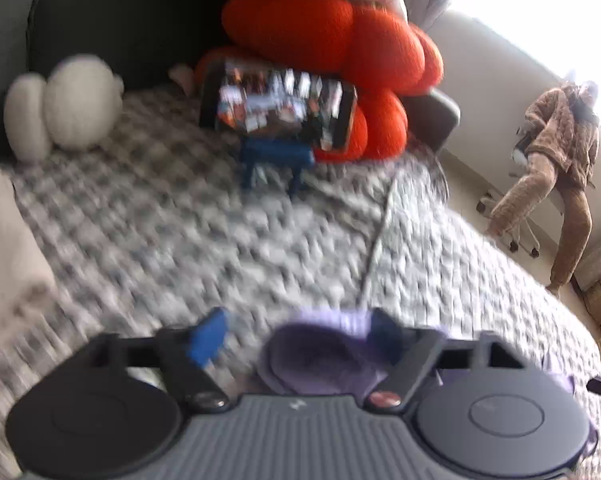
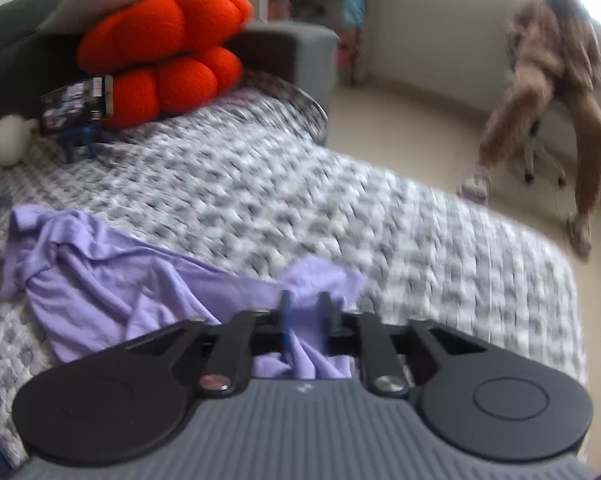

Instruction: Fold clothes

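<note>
Lilac garment crumpled at lower left of frame on checked bedcover. Right gripper pinches its edge; left gripper spread wide, cloth between fingers. Advice: pull corners apart evenly, flatten before folding.

Each tool had a grey ribbed housing at its base, stamped with a small pale mark at the middle of its front edge. Beside that mark, on either side, sat a large black round disc with a raised circle in its centre. Two black link arms rose from the housing just inside the discs, each pinned by a round metal screw; on the left tool one screw head looked reddish, and on the right tool the reddish one lay left of the mark. The fingers were black with blue pads. Motion blur hid finer detail. No sleeve or hand showed.
</note>
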The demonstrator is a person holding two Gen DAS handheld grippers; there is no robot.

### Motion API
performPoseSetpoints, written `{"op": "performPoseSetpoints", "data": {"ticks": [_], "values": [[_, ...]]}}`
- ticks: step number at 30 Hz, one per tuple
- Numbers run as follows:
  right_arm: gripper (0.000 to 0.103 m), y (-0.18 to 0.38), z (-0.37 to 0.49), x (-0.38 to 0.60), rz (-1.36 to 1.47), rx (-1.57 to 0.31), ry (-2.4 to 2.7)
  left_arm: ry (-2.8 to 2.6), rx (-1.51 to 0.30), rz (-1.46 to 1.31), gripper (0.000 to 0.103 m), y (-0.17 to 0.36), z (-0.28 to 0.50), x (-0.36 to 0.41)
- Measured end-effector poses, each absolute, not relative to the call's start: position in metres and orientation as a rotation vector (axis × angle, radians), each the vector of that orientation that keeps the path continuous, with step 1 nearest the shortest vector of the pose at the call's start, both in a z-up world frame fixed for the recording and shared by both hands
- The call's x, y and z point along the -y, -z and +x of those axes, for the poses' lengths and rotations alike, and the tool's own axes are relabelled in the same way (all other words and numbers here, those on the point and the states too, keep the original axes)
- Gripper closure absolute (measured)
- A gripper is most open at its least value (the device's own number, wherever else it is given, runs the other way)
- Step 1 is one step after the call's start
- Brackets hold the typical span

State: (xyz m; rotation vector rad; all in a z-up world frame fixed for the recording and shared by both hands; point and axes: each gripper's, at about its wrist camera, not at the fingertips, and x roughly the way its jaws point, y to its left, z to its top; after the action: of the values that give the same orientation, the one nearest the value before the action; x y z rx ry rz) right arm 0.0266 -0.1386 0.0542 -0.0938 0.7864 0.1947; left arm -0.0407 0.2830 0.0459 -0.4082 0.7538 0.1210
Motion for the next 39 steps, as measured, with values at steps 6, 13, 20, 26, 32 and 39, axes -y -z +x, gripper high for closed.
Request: {"op": "performPoseSetpoints", "data": {"ticks": [6, 13, 20, 26, 32, 39], "values": [[0.054, -0.042, 0.031, 0.137, -0.037, -0.87, -0.244, -0.204, -0.782, -0.416, 0.044, -0.022, -0.033, -0.256], [0.101, -0.065, 0.012, 0.123, -0.214, -0.671, -0.191, -0.179, -0.657, -0.646, 0.088, -0.066, -0.054, -0.288], [0.101, -0.127, -0.05, 0.158, -0.043, -0.246, -0.454, -0.026, -0.471, -0.556, 0.089, -0.118, -0.112, -0.327], [0.101, -0.098, -0.054, 0.142, -0.165, -0.507, -0.746, -0.118, -0.766, -0.533, 0.088, -0.045, -0.119, -0.368], [0.101, -0.127, -0.045, 0.2, 0.071, -0.32, -0.387, -0.12, -0.731, -0.637, 0.088, -0.042, -0.122, -0.378], [0.101, -0.139, -0.056, 0.284, 0.435, -0.139, 0.187, -0.045, -0.687, -0.629, 0.089, -0.055, -0.144, -0.377]]}}
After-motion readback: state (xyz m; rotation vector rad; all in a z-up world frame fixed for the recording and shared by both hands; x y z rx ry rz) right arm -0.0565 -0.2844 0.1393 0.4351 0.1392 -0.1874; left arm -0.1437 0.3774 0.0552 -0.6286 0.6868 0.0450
